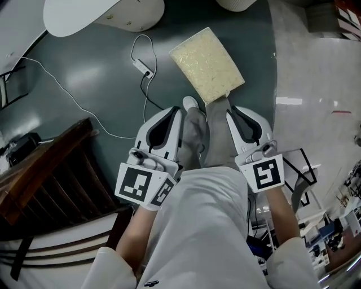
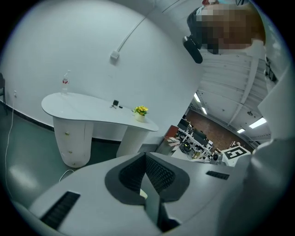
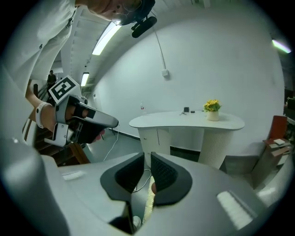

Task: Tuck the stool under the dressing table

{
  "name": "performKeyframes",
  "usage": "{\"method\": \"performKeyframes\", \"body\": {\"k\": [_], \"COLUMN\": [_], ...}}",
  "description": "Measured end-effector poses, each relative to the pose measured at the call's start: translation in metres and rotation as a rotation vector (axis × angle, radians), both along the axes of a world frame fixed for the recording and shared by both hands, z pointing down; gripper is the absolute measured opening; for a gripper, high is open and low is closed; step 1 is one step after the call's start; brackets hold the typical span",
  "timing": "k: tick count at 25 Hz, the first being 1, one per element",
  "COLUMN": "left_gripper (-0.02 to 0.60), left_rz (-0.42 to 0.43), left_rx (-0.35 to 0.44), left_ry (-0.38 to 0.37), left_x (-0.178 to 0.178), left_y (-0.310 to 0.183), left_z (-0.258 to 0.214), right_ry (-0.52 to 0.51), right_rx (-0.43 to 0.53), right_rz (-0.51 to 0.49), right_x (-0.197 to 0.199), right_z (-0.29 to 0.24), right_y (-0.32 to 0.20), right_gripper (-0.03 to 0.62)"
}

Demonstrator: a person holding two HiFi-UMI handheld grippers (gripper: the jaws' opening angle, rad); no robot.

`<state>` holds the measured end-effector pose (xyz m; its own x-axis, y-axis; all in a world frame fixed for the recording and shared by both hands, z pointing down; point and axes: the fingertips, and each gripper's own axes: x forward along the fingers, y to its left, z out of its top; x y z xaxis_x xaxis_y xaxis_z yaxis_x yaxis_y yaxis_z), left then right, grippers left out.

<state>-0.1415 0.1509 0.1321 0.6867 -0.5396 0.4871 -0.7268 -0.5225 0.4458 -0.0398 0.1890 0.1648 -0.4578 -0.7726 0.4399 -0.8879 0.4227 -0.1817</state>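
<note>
The stool (image 1: 207, 62), with a cream fluffy rectangular seat, stands on the dark green floor just ahead of the person's feet. The white curved dressing table (image 1: 101, 14) lies beyond it at the top left; it also shows across the room as a dressing table (image 2: 92, 113) on rounded pedestals (image 3: 184, 122). My left gripper (image 1: 175, 115) (image 2: 145, 159) is shut with nothing between its pads. My right gripper (image 1: 234, 115) (image 3: 147, 161) stands a narrow slit apart, empty; a strip of the stool (image 3: 150, 203) shows through the gap. Both hang at knee level, short of the stool.
A white cable with a power strip (image 1: 144, 68) trails over the floor left of the stool. A dark wooden slatted piece (image 1: 51, 180) stands at the left, a black metal frame (image 1: 304, 175) at the right. A yellow flower pot (image 2: 140, 113) and a bottle (image 2: 65, 82) sit on the table.
</note>
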Motion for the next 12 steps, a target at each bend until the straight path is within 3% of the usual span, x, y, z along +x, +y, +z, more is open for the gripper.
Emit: {"method": "performKeyframes", "body": {"k": [12], "left_gripper": [0.008], "left_rz": [0.01], "left_rx": [-0.057], "left_ry": [-0.064], "left_x": [0.006], "left_y": [-0.002], "left_z": [0.074], "right_ry": [-0.108], "right_rx": [-0.157], "right_rz": [0.103], "right_x": [-0.002], "right_z": [0.125], "right_y": [-0.005], "right_gripper": [0.135]}}
